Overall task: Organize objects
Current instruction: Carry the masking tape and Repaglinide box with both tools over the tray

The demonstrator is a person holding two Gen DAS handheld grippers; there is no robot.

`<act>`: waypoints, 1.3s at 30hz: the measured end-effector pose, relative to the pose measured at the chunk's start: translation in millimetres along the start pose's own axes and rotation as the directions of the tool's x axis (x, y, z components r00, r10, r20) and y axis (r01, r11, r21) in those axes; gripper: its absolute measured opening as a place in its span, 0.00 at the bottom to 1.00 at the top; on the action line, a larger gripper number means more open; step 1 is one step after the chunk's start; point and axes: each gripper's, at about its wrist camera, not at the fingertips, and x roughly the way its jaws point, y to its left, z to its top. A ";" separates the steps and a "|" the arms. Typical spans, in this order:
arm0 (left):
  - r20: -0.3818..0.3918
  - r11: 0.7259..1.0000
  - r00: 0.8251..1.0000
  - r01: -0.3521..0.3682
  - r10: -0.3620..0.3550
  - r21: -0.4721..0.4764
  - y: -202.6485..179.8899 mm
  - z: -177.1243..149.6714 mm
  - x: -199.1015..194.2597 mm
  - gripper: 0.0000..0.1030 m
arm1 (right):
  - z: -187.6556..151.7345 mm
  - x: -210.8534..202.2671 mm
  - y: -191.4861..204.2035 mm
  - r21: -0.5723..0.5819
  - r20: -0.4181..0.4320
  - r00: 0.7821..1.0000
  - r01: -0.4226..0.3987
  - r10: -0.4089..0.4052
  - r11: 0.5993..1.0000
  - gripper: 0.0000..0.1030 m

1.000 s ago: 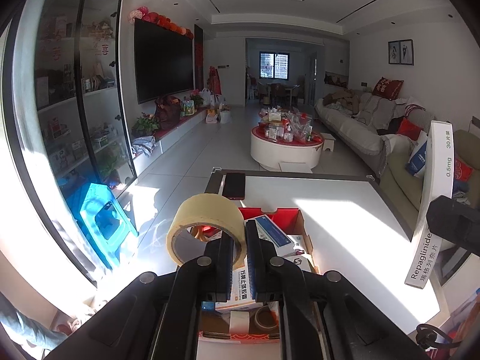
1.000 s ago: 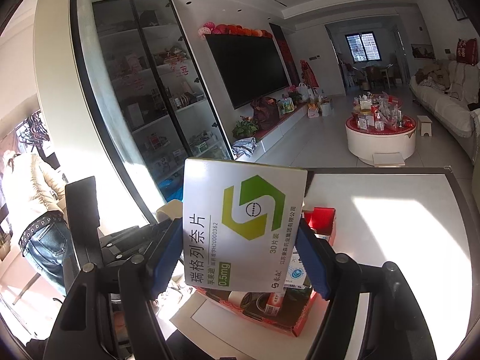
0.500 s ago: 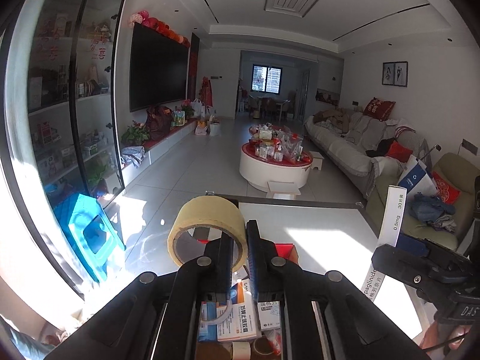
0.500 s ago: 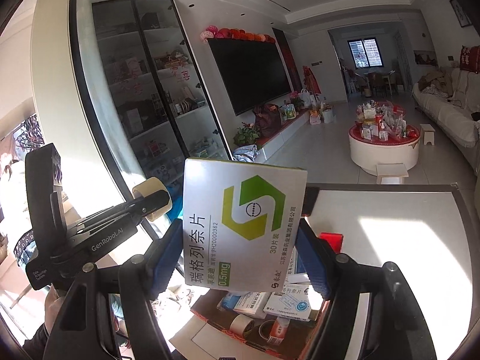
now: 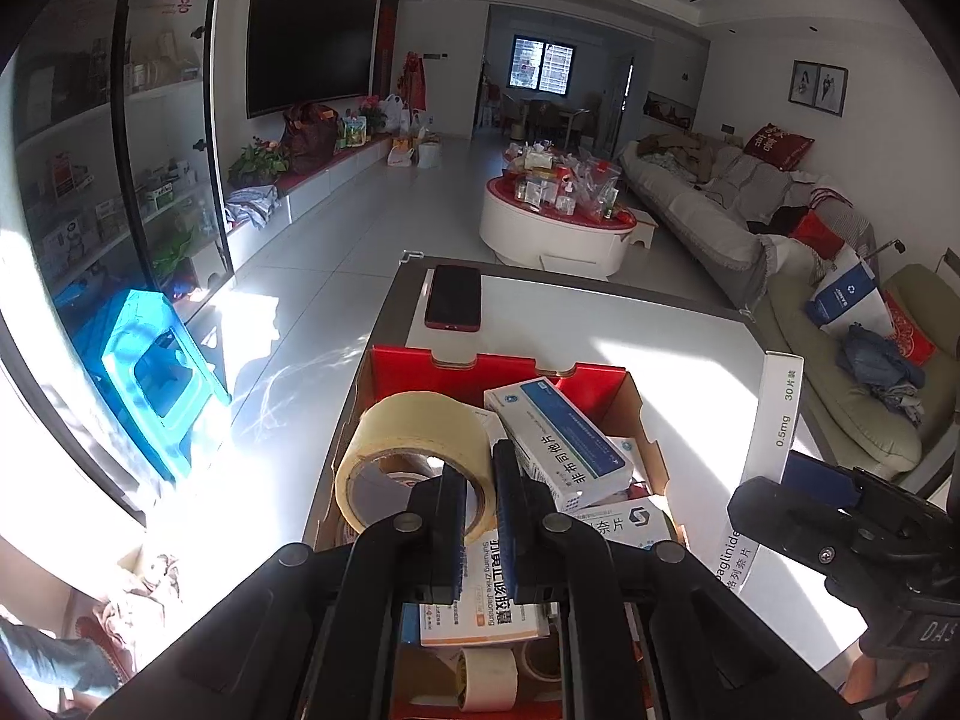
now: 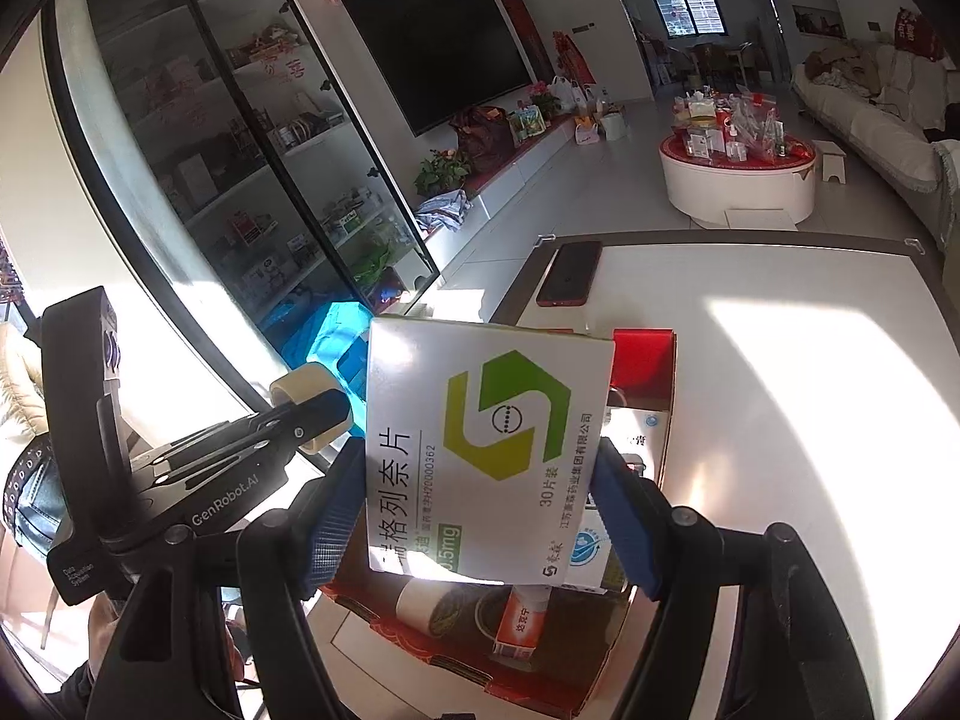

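Observation:
My left gripper [image 5: 480, 480] is shut on the rim of a beige tape roll [image 5: 414, 450] and holds it over the left side of an open red cardboard box [image 5: 480, 363]. The box holds several medicine boxes [image 5: 558, 438] and small tape rolls [image 5: 486, 675]. My right gripper [image 6: 480, 480] is shut on a white medicine box with a green logo [image 6: 486, 450], upright above the same red box [image 6: 645, 354]. That box also shows edge-on in the left wrist view [image 5: 774, 420]. The left gripper with the tape shows in the right wrist view [image 6: 312, 414].
The red box sits on a white table [image 5: 660, 348]. A red-cased phone [image 5: 454, 298] lies at the table's far left corner. A blue stool [image 5: 156, 372] stands on the floor left of the table. A round coffee table [image 5: 558, 222] and a sofa [image 5: 720, 204] are beyond.
My left gripper has come down with the tape roll toward the red box. My right gripper has lowered with the medicine box over it.

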 end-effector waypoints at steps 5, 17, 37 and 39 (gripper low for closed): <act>-0.013 0.999 0.999 -0.029 0.030 0.027 -4.9 -1.0 9.7 0.09 | -2.1 11.7 -5.3 0.003 -0.020 1.000 0.009 -0.009 1.000 0.71; -0.029 0.999 0.999 -0.041 0.042 0.036 -3.1 -1.7 17.1 0.09 | -0.8 24.4 -0.2 -0.025 -0.044 0.999 0.027 -0.028 0.999 0.71; -0.039 0.999 0.998 -0.039 0.040 0.029 2.2 -6.1 19.7 0.09 | -4.5 33.3 2.7 -0.035 -0.054 0.998 0.038 -0.040 0.999 0.70; -0.041 0.999 0.998 -0.037 0.038 0.030 2.3 -5.5 20.6 0.09 | -4.6 34.2 2.9 -0.037 -0.054 0.998 0.040 -0.042 0.999 0.71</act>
